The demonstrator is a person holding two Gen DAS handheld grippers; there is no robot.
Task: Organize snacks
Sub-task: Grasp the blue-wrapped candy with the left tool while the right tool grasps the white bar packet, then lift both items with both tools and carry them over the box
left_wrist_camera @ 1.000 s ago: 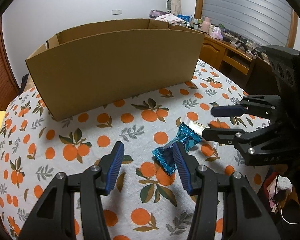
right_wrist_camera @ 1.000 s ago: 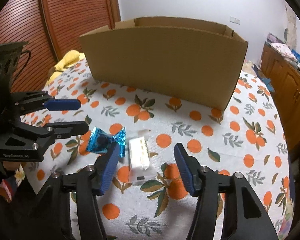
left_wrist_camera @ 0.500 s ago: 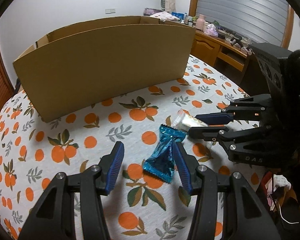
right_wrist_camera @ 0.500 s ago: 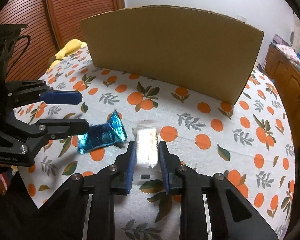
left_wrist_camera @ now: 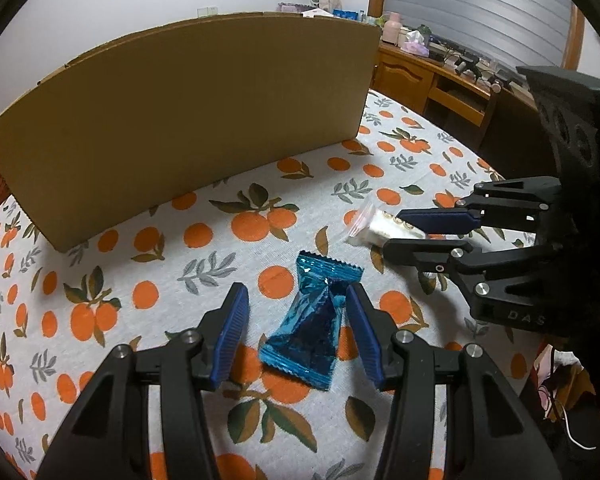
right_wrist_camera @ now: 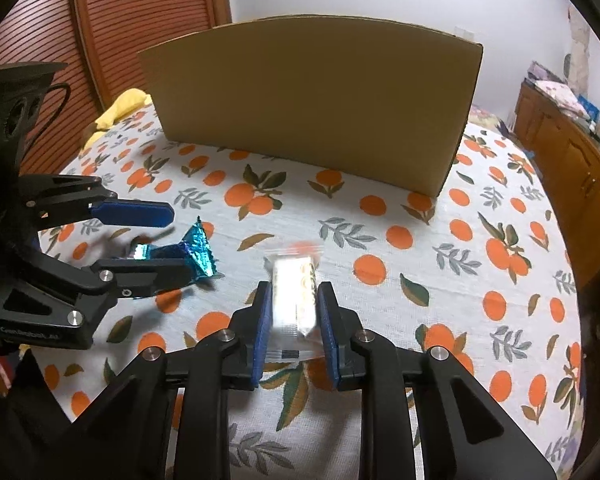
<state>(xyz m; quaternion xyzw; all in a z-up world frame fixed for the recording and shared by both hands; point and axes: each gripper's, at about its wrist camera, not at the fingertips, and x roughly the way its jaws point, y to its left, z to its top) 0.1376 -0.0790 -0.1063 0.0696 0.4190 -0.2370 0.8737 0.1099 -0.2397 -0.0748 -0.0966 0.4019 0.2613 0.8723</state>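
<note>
A blue foil snack packet [left_wrist_camera: 314, 322] lies on the orange-print tablecloth between the fingers of my left gripper [left_wrist_camera: 296, 304], which is open around it; it also shows in the right wrist view [right_wrist_camera: 180, 256]. My right gripper [right_wrist_camera: 294, 300] is shut on a clear-wrapped white snack [right_wrist_camera: 294, 296], held just above the cloth; that gripper [left_wrist_camera: 392, 230] and the white snack [left_wrist_camera: 380, 226] show at the right of the left wrist view. A large cardboard box [left_wrist_camera: 188, 120] stands behind both snacks, its inside hidden; it also shows in the right wrist view [right_wrist_camera: 320, 96].
The round table's cloth [left_wrist_camera: 140, 280] slopes off at the near and left edges. A wooden desk with clutter [left_wrist_camera: 440, 76] stands at the right beyond the table. A yellow cushion [right_wrist_camera: 120, 110] lies past the table's far left edge.
My right gripper closed on the white snack and lifted it slightly. My left gripper moved forward so its open fingers now straddle the blue packet.
</note>
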